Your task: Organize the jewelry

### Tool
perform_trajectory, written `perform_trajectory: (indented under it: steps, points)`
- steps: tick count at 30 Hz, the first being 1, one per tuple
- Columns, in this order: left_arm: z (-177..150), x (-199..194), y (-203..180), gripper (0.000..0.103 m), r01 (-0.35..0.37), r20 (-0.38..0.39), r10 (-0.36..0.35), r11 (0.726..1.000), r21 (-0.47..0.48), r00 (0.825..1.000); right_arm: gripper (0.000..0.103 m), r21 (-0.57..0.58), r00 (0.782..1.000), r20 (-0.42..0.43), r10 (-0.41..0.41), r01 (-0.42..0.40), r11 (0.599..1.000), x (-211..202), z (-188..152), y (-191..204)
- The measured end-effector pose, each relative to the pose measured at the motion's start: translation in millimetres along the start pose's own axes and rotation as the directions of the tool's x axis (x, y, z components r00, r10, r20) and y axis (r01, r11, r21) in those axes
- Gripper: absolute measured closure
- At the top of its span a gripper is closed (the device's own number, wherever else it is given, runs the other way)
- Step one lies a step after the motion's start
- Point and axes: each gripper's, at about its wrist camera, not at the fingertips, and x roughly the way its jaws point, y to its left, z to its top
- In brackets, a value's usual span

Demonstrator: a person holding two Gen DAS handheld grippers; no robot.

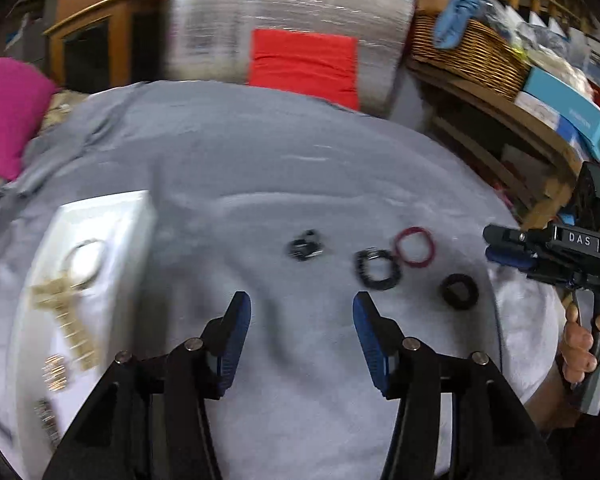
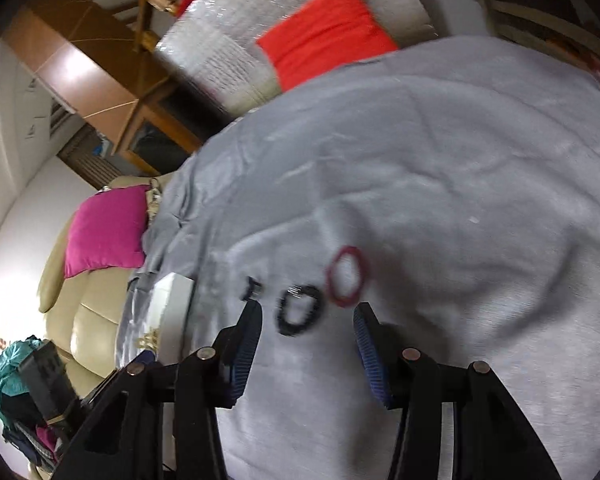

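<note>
**Jewelry spread on grey cloth, both grippers empty**

Grey cloth [image 1: 300, 160] covers the work surface, with a red cushion [image 1: 304, 64] and a wicker basket [image 1: 472, 56] behind it. At your left sits a white tray [image 1: 136, 216] holding a gold cross pendant [image 1: 66, 312], long axis running from near edge toward far edge, ring end away from you. On the bare cloth, a row runs left to right: small black piece [image 1: 305, 245], black bracelet [image 1: 377, 269], red bracelet [image 1: 415, 247] touching it, dark ring [image 1: 459, 291] apart. All lie flat. Your left gripper [image 1: 302, 312] has its fingers apart over bare cloth, nothing between them. Your right gripper [image 2: 307, 322] is likewise spread, the black bracelet [image 2: 298, 310] apparently lying beyond the tips; blur makes that uncertain. Its body reads "DAS" in the left view.
</note>
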Motion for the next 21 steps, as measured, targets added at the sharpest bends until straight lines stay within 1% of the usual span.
perform_trajectory:
  steps: [2, 4, 5, 7, 8, 11, 14, 16, 18, 20, 21]
  points:
    - [-0.5, 13.6, -9.4, 0.049, 0.015, 0.0, -0.015, 1.0, 0.018, 1.0, 0.053, 0.017, 1.0, -0.025, -0.012, 0.012, 1.0, 0.7, -2.8, -12.6]
    - [1.3, 32.1, -19.7, 0.049, 0.018, -0.024, -0.017, 0.999, 0.042, 1.0, 0.055, 0.024, 0.998, -0.051, -0.03, 0.032, 0.999, 0.2, -6.2, -24.4]
    - [2.8, 36.4, -23.3, 0.049, 0.017, -0.03, -0.015, 0.999, 0.048, 0.999, 0.056, 0.034, 0.997, -0.066, -0.026, 0.028, 0.999, 1.9, -7.3, -29.2]
    - [6.6, 50.0, -29.7, 0.049, 0.043, -0.043, -0.041, 0.998, 0.042, 0.998, 0.057, 0.05, 0.996, -0.094, -0.007, 0.012, 0.999, 8.1, -9.9, -36.3]
    - [7.9, 55.0, -30.9, 0.049, 0.049, -0.052, -0.047, 0.998, 0.033, 0.997, 0.057, 0.045, 0.994, -0.105, -0.016, 0.021, 0.999, 10.2, -10.5, -37.4]
    - [9.1, 70.2, -35.3, 0.049, 0.058, -0.084, -0.056, 0.998, 0.022, 0.995, 0.065, 0.041, 0.989, -0.147, -0.028, 0.034, 0.999, 20.3, -14.2, -38.5]
    - [11.8, 83.3, -38.9, 0.049, 0.082, -0.106, -0.081, 0.997, 0.01, 0.991, 0.065, 0.036, 0.982, -0.178, -0.058, 0.065, 0.997, 30.1, -17.3, -38.9]
    - [15.4, 92.8, -41.7, 0.049, 0.106, -0.112, -0.105, 0.994, -0.001, 0.988, 0.072, 0.023, 0.977, -0.193, -0.087, 0.093, 0.995, 36.9, -19.2, -38.4]
    - [17.4, 100.3, -42.7, 0.049, 0.118, -0.124, -0.118, 0.993, -0.006, 0.985, 0.083, 0.01, 0.972, -0.203, -0.116, 0.121, 0.993, 42.0, -21.0, -38.1]
    - [18.6, 107.2, -43.6, 0.049, 0.13, -0.131, -0.131, 0.991, -0.018, 0.983, 0.09, 0.003, 0.969, -0.208, -0.136, 0.14, 0.99, 44.9, -22.6, -39.8]
    - [19.0, 110.1, -43.9, 0.049, 0.132, -0.135, -0.134, 0.991, -0.021, 0.982, 0.092, 0.0, 0.967, -0.208, -0.146, 0.15, 0.989, 46.2, -23.5, -40.0]
